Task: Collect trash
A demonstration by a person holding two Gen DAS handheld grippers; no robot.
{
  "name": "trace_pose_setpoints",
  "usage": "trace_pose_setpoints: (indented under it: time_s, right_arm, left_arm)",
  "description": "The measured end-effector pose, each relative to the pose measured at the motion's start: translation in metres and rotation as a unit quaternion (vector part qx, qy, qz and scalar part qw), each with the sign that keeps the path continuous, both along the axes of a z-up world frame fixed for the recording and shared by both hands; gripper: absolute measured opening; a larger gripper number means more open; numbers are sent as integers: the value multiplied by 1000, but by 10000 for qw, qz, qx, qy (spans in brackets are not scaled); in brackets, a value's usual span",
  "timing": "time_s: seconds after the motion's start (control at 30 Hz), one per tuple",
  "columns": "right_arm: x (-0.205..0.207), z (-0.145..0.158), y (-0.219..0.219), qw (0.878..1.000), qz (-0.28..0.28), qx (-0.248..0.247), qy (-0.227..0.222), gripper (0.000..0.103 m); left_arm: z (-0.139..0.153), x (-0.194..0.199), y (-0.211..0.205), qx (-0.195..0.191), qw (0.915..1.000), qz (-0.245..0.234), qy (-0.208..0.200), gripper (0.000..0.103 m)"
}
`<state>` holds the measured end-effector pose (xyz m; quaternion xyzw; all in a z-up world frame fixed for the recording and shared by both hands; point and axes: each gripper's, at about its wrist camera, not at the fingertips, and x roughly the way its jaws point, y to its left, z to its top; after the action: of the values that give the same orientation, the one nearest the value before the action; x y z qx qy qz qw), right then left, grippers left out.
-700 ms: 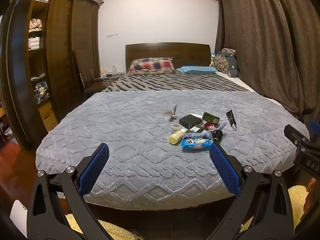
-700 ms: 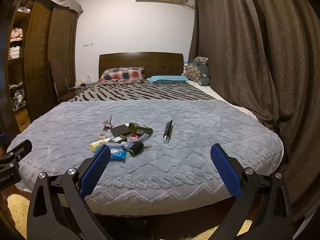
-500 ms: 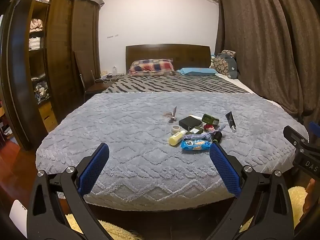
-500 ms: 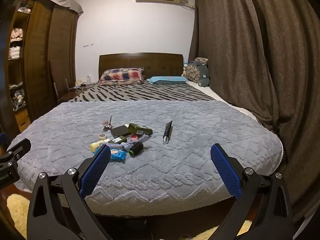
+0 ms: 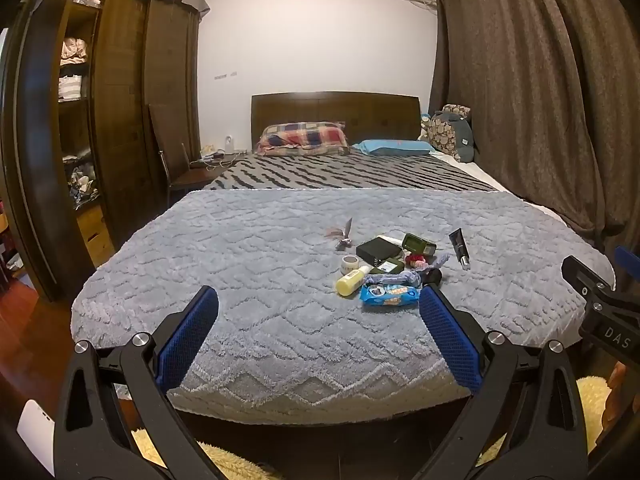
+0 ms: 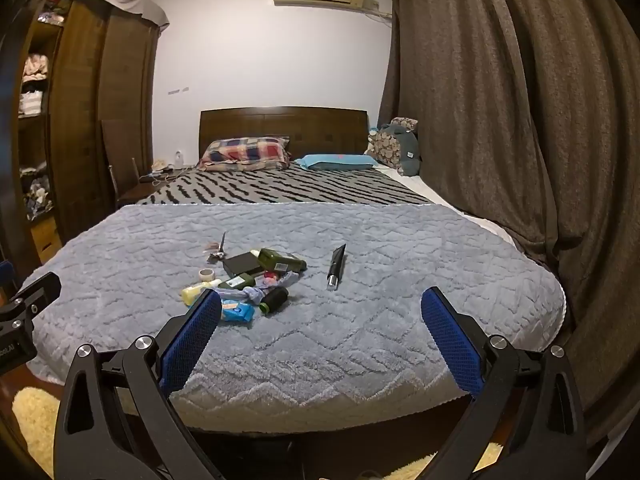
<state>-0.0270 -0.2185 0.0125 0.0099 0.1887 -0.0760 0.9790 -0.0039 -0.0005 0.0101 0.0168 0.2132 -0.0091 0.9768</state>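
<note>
Bedroom with a grey plush bedspread [image 5: 248, 264] where our left gripper [image 5: 319, 334] and right gripper [image 6: 321, 334] hover wide open and empty, near a far-off trash pile [image 5: 384, 268] mixing wrappers with keepable bottles, so we risk grabbing wrongly.

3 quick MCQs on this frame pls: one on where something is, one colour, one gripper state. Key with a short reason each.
1. Where does the black tube lie?
A. apart from the pile, on its right
B. under the plaid pillow
C. on the floor

2. What colour is the snack packet at the pile's near edge?
A. red
B. blue
C. white

3. How do the left gripper and right gripper stand?
A. both shut on trash
B. left shut, right open
C. both open, empty

Key: 1 A, bare blanket shows between tube and pile. 2 B, the wrapper is blue with orange print. 3 C, the pads stand wide apart with only blanket between them, short of the pile.
</note>
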Motion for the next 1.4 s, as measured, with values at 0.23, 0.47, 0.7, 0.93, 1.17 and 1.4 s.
trace_pose_setpoints:
  time_s: [0.23,0.47,0.7,0.93,1.17,1.4]
  right_arm:
    - [-1,2,2,10000,17,-5,-14,100]
    - [-1,1,2,10000,20,-8,-14,100]
    - [-1,1,3,10000,17,2,-16,100]
    - [-2,-1,3,10000,24,10,-20,100]
    - [-2,-2,3,10000,27,15,-28,100]
    - [-2,-2,3,10000,20,14,-21,100]
  left_arm:
    - [0,-1,1,-5,10000,8,-12,95]
    - [0,-1,1,-10,10000,0,-12,95]
    - [0,-1,1,-13,10000,-2,-17,95]
    - [0,-2,2,-15,10000,1,-20,95]
    - [2,-2,3,-18,10000,11,-19,95]
    - [1,-2,3,-24,10000,8,-21,95]
